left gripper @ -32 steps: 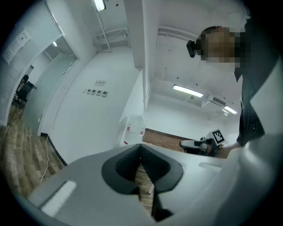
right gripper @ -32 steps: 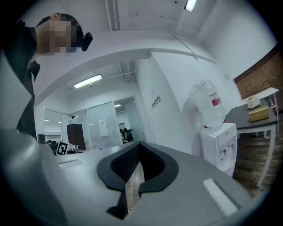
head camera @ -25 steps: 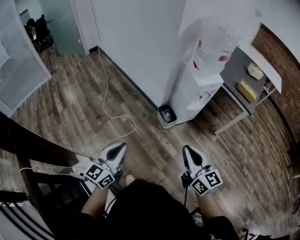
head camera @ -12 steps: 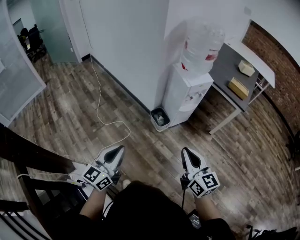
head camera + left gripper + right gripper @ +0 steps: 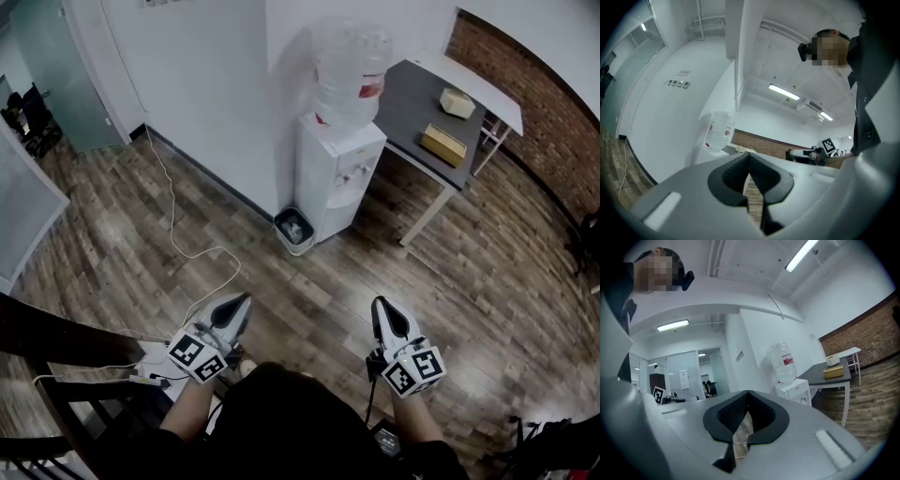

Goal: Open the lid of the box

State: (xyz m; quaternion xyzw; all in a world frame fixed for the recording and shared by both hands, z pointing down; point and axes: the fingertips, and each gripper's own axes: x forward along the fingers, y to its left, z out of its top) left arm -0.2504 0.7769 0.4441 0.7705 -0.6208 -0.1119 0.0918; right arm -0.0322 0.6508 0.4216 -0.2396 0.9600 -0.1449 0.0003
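A flat tan box (image 5: 442,143) lies on a dark table (image 5: 412,103) at the far right, with a smaller cream box (image 5: 457,101) behind it. The right gripper view shows the tan box (image 5: 833,372) far off on that table. Both grippers are held level at waist height over the wooden floor, well away from the table. My left gripper (image 5: 242,302) is shut, its jaws meeting at the tip (image 5: 749,154) with nothing between them. My right gripper (image 5: 382,305) is shut and empty too, its pads together (image 5: 747,392).
A white water dispenser (image 5: 337,178) with a bottle (image 5: 352,66) stands against the wall beside the table. A small bin (image 5: 294,228) sits at its foot. A white cable (image 5: 192,248) trails over the floor. A dark chair (image 5: 66,375) is at lower left. A brick wall (image 5: 534,103) lies at the right.
The head view has swung to the right: the dispenser and table have slid left and toward the middle. Both grippers have swung along with it and stay shut.
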